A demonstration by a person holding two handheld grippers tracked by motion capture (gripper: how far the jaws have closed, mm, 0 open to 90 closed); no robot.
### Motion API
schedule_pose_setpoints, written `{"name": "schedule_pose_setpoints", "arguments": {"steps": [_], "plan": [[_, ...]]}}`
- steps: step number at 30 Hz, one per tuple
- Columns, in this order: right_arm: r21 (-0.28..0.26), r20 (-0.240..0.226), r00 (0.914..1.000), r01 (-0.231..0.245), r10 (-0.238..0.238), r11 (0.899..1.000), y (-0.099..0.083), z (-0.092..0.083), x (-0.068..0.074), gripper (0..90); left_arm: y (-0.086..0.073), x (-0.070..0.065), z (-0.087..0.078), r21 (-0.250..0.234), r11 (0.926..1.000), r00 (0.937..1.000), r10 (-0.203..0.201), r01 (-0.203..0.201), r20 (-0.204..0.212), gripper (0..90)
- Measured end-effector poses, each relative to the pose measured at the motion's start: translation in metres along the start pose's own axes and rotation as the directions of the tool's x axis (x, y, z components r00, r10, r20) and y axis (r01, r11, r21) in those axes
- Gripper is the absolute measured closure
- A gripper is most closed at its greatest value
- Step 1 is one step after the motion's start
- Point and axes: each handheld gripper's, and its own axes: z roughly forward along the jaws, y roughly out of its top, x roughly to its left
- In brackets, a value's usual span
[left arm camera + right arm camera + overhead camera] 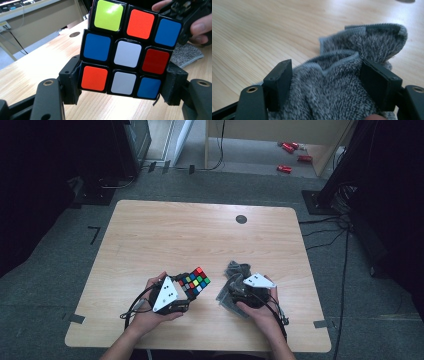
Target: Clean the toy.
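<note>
A scrambled Rubik's cube (196, 280) is held just above the wooden table (200, 230) by my left gripper (191, 288), near the front edge. In the left gripper view the pads (72, 82) press on the bottom layer of the cube (126, 52) from both sides. To its right, my right gripper (234, 286) is shut on a fluffy grey cloth (237, 269). In the right gripper view the cloth (362, 42) is bunched between the pads (379, 82) and a fold of it stands up beyond them. The cloth (186, 53) lies behind the cube in the left gripper view.
A small black round disc (241, 219) sits near the table's far edge. Red objects (285, 168) lie on the floor beyond the table. Cables trail from both grippers toward the table's front edge.
</note>
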Motion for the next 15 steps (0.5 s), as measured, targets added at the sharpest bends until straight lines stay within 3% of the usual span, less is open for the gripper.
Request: {"name": "schedule_pose_setpoints", "arguments": {"steps": [5, 10, 15], "plan": [[0.060, 0.035, 0.9990, 0.025, -0.027, 0.998, -0.0060, 0.0048, -0.0008, 26.3, 0.0000, 0.0033, -0.0016, -0.005, 0.9996, 0.9996, -0.027, 0.027, 0.001, 32.2], [0.086, 0.084, 0.9952, 0.042, -0.049, 0.995, -0.0065, 0.0058, 0.0026, 30.9, -0.0002, 0.0053, -0.0024, -0.008, 0.9988, 0.9988, -0.048, 0.048, 0.007, 32.3], [0.068, 0.131, 0.9909, 0.023, -0.032, 0.997, -0.0083, 0.0023, -0.0008, 56.8, -0.0003, 0.0050, -0.0023, -0.007, 0.9986, 0.9985, -0.052, 0.052, 0.014, 32.2]]}}
